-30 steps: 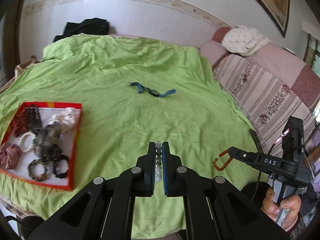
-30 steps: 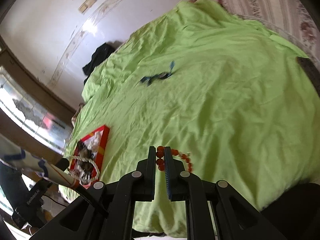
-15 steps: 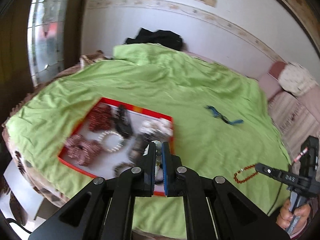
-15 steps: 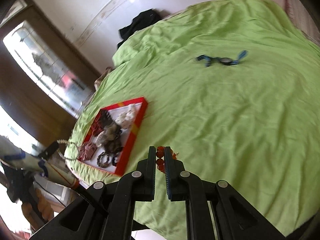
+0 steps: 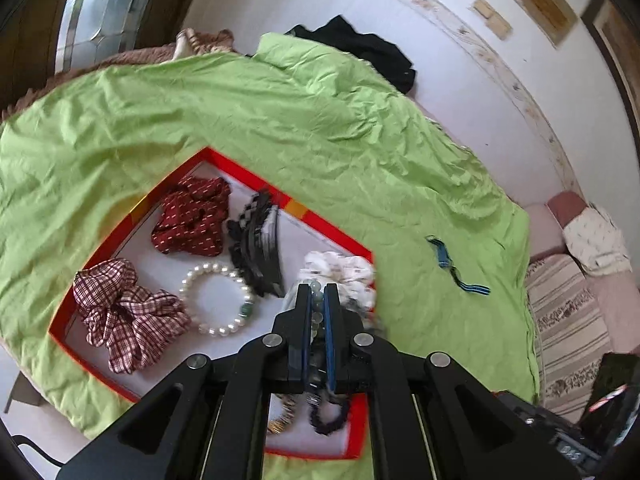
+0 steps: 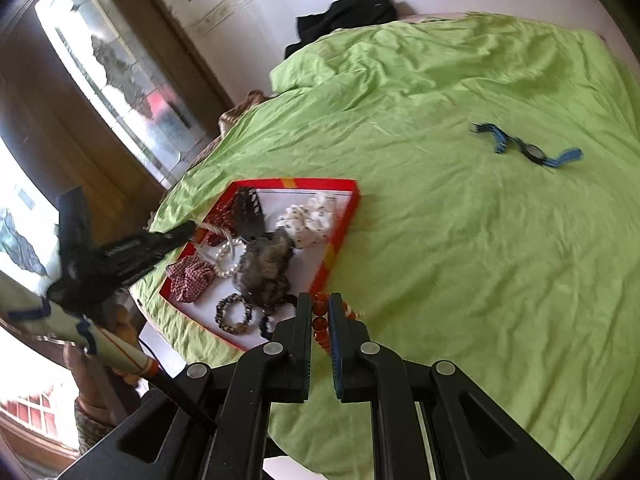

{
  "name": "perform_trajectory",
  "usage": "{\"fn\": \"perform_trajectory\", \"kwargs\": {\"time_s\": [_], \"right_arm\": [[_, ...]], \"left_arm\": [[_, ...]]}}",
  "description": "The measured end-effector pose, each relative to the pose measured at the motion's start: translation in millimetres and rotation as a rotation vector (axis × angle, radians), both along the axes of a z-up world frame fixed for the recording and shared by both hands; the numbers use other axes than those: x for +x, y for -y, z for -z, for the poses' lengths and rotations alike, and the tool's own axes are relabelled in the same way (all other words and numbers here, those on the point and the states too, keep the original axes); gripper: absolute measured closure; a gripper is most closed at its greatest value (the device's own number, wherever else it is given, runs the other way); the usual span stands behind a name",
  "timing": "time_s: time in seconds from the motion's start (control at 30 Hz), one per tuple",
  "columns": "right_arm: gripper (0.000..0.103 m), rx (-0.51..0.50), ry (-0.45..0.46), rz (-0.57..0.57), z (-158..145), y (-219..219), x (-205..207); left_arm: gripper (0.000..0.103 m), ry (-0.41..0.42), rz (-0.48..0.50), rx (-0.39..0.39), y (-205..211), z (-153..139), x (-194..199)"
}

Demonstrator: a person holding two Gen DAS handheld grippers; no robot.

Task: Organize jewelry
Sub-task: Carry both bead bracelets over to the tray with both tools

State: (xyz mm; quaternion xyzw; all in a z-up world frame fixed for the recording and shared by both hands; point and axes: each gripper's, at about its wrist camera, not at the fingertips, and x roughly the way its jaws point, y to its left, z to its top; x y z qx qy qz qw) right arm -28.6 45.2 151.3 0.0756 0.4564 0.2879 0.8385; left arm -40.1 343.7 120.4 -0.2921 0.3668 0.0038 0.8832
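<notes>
My left gripper (image 5: pixel 316 294) is shut on a pale green bead bracelet (image 5: pixel 317 308) and hovers over the red-rimmed tray (image 5: pixel 248 174). It also shows in the right wrist view (image 6: pixel 192 229), above the tray (image 6: pixel 344 216). My right gripper (image 6: pixel 320 304) is shut on a red-orange bead bracelet (image 6: pixel 320 322) just beside the tray's near right edge. The tray holds scrunchies, a pearl bracelet (image 5: pixel 216 300), black hair clips (image 5: pixel 258 240) and several bead bracelets.
A blue and black strap (image 6: pixel 524 148) lies alone on the green bedsheet (image 6: pixel 480 260); it also shows in the left wrist view (image 5: pixel 456 268). Black clothing (image 5: pixel 360 52) lies at the bed's far edge. A striped sofa (image 5: pixel 568 320) stands to the right.
Both grippers have swung left toward the tray, each still holding its bracelet. The left gripper has come in low over the tray; the right has reached the tray's edge.
</notes>
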Motion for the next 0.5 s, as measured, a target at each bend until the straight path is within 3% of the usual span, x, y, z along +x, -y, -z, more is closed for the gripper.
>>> {"fn": "perform_trajectory", "kwargs": {"time_s": [0.17,0.33,0.5], "right_arm": [[0.094,-0.036,0.016,-0.057,-3.5,-46.5,23.2],[0.094,-0.045,0.043,-0.083,-13.8,-86.7,47.9],[0.094,-0.087,0.066,-0.094,-14.7,-117.9,71.0]], "left_arm": [[0.097,-0.006,-0.028,-0.029,-24.3,11.1,31.3],[0.097,0.014,0.055,-0.093,-31.3,11.4,79.4],[0.097,0.035,0.108,-0.219,-43.3,35.3,112.1]]}}
